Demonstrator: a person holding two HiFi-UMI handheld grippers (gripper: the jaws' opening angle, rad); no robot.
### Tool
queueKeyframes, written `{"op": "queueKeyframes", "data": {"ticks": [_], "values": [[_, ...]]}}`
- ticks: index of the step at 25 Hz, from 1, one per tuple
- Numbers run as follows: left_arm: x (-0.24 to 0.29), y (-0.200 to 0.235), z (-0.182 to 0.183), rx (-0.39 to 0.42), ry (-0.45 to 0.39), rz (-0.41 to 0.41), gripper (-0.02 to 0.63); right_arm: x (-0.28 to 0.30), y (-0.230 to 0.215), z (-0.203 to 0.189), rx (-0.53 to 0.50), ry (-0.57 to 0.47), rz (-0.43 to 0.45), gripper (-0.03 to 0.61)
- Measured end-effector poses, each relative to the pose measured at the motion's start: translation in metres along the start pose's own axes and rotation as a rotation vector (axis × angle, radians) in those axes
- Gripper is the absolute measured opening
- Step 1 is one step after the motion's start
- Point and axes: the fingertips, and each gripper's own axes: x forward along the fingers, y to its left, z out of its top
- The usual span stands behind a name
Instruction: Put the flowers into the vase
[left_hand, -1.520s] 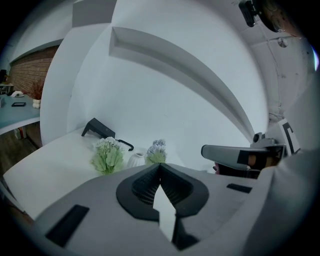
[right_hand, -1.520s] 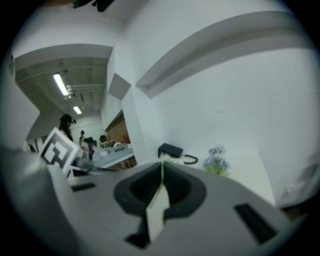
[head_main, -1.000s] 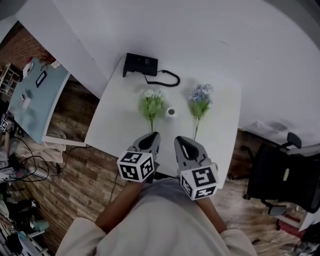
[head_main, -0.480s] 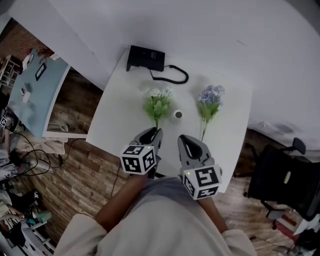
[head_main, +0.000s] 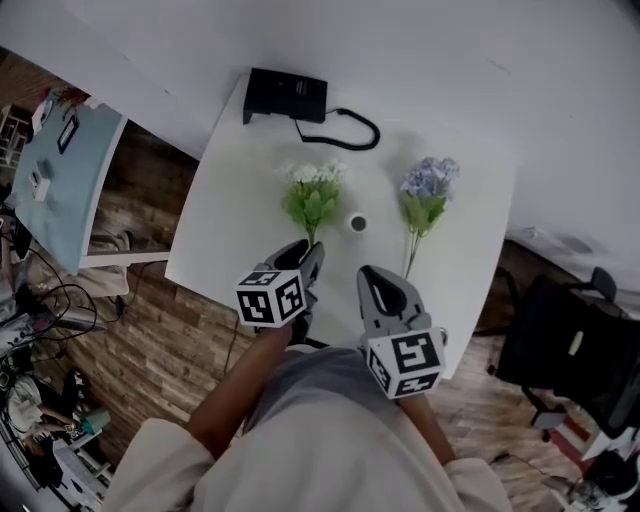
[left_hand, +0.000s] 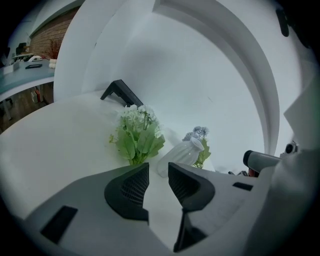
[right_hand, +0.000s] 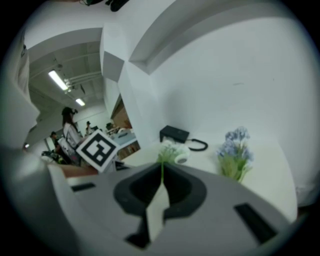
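Two bunches lie untouched on the white table (head_main: 225, 240) in the head view: the white-flowered bunch with green leaves (head_main: 313, 195) to the left of the small white vase (head_main: 357, 222), and the pale blue bunch (head_main: 427, 193) to its right. Beyond them sits a black box with a curled cable (head_main: 286, 97). Your left gripper (head_main: 311, 253) points at the foot of the white bunch's stem. Compared with a second ago, its marker cube has rolled and it sits nearer that stem. Your right gripper (head_main: 373, 276) is just short of the blue bunch's stem and carries nothing.

Looking along your left gripper (left_hand: 158, 170), its jaws have just been opening and now stand spread, with only bare table between them. The white bunch (left_hand: 136, 135) is just ahead and slightly left. The ribbed vase (left_hand: 181, 154) is to the right, leaning in this wide-angle view, and the blue flowers (left_hand: 200, 136) peek out behind it. That opening reads as your setup for a first pick on the white stem, though the pads have not yet reached it.

Seen from your right gripper (right_hand: 161, 172), the jaws are pressed together on nothing. The white bunch (right_hand: 168, 149) and the vase (right_hand: 182, 158) lie straight ahead, with the blue bunch (right_hand: 235, 150) to the right. No flower is in the vase yet.
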Motion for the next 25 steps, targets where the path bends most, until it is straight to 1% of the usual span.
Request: {"op": "queueKeyframes", "data": {"ticks": [5, 10, 14, 25], "values": [[0.011, 0.012, 0.000, -0.024, 0.024, 0.011, 0.135, 0.005, -0.007, -0.009, 0.018, 0.037, -0.005, 0.026], [0.023, 0.028, -0.006, -0.070, 0.064, 0.039, 0.155, 0.012, -0.012, -0.015, 0.033, 0.068, -0.004, 0.026], [0.030, 0.035, -0.011, -0.107, 0.090, 0.041, 0.163, 0.017, -0.012, -0.021, 0.042, 0.092, 0.001, 0.026], [0.050, 0.044, -0.017, -0.140, 0.153, 0.036, 0.173, 0.026, -0.017, -0.026, 0.075, 0.119, -0.015, 0.026]]}}
